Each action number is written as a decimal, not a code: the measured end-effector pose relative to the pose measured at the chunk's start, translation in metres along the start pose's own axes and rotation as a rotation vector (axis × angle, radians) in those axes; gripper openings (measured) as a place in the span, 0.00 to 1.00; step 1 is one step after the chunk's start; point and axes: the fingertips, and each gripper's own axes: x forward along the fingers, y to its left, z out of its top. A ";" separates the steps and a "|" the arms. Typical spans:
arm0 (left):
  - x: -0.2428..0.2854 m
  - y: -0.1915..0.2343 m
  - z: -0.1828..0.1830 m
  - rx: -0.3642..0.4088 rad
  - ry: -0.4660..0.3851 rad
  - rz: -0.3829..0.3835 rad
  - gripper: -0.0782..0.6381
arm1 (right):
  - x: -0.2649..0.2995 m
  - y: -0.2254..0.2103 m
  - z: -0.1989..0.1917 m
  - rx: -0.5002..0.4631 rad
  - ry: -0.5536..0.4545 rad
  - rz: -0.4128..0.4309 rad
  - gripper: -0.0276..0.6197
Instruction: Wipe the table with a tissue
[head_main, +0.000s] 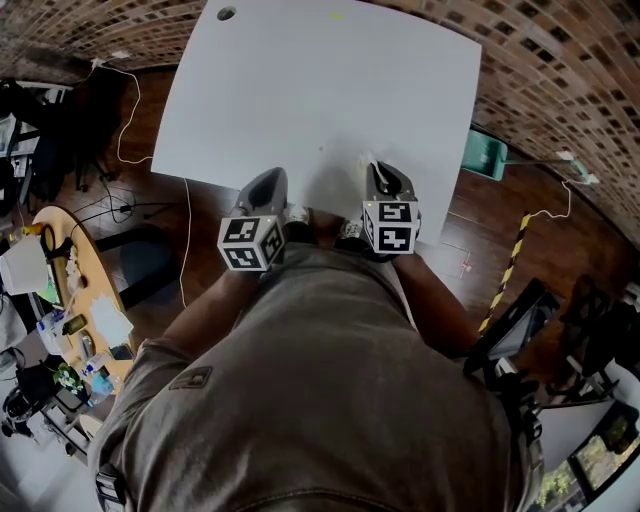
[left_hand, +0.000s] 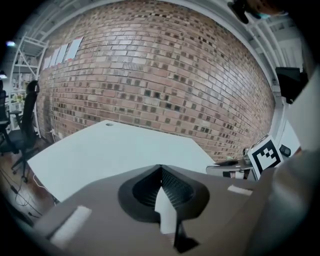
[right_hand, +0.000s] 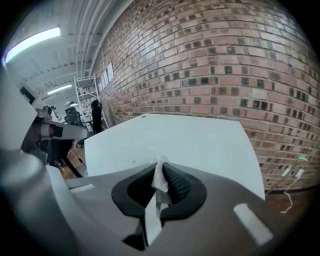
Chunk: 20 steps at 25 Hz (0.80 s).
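Observation:
The white table (head_main: 320, 90) fills the top of the head view, and both grippers hang over its near edge. My right gripper (head_main: 378, 168) is shut on a small white tissue (right_hand: 160, 176), whose crumpled end pokes out past the jaw tips above the table (right_hand: 200, 140). To its left and level with it, my left gripper (head_main: 268, 178) is shut too. In the left gripper view its jaws (left_hand: 160, 170) meet at the tip with nothing between them, above the table (left_hand: 115, 150). A tiny yellowish speck (right_hand: 133, 161) lies on the tabletop.
A brick wall (head_main: 560, 70) runs behind and to the right of the table. A cable hole (head_main: 226, 13) sits at the far left corner. A green object (head_main: 485, 153) lies on the floor at the right, a white cable (head_main: 130, 110) and a cluttered round desk (head_main: 85, 290) at the left.

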 end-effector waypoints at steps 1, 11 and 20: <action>0.000 0.002 0.000 0.002 0.001 -0.003 0.11 | -0.001 -0.001 0.002 0.006 -0.004 -0.009 0.09; 0.016 0.037 0.025 0.023 -0.005 -0.093 0.11 | -0.004 0.002 0.029 0.046 -0.047 -0.143 0.09; 0.025 0.075 0.031 0.017 0.015 -0.177 0.11 | 0.009 0.031 0.040 0.082 -0.034 -0.235 0.09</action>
